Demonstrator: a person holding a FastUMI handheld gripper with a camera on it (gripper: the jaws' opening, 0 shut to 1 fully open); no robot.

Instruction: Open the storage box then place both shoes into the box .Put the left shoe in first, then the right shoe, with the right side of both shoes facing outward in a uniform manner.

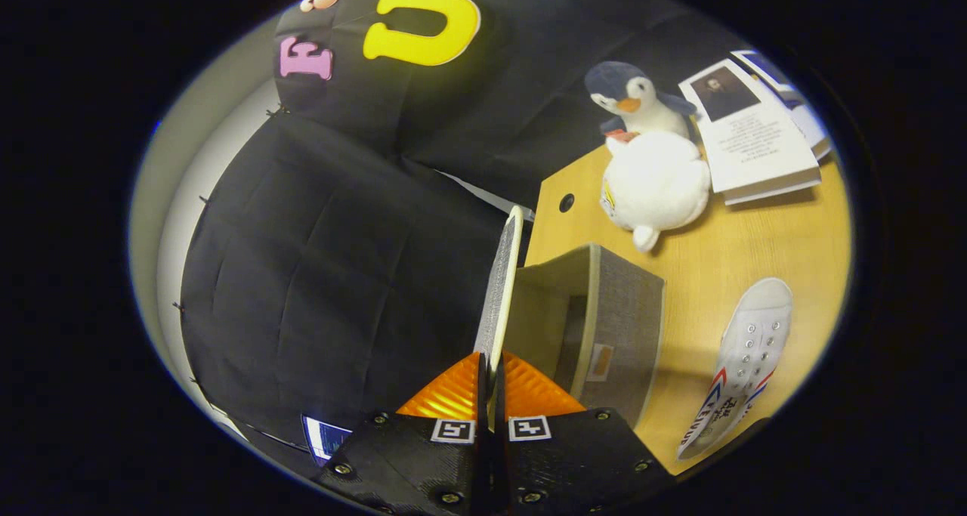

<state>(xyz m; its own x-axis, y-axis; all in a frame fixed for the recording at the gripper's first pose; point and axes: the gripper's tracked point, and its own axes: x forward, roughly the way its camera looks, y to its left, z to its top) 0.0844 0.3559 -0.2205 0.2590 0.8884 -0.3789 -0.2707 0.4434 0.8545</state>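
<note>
Gripper (pixel 489 376) pinches the flat grey fabric lid (pixel 500 289) edge-on, centre frame, above the open woven storage box (pixel 627 327); white canvas shoe (pixel 744 361) lies lower right, its heel cut off.

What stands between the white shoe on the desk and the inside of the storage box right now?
Nothing visible. The gripper is shut on the lid, holding it up on edge beside the storage box, so the box stands open. Only bare desk lies between the white shoe and the box.

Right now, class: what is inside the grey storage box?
The storage box shows bare inner walls; its floor is hidden. The gripper grips its lid.
</note>
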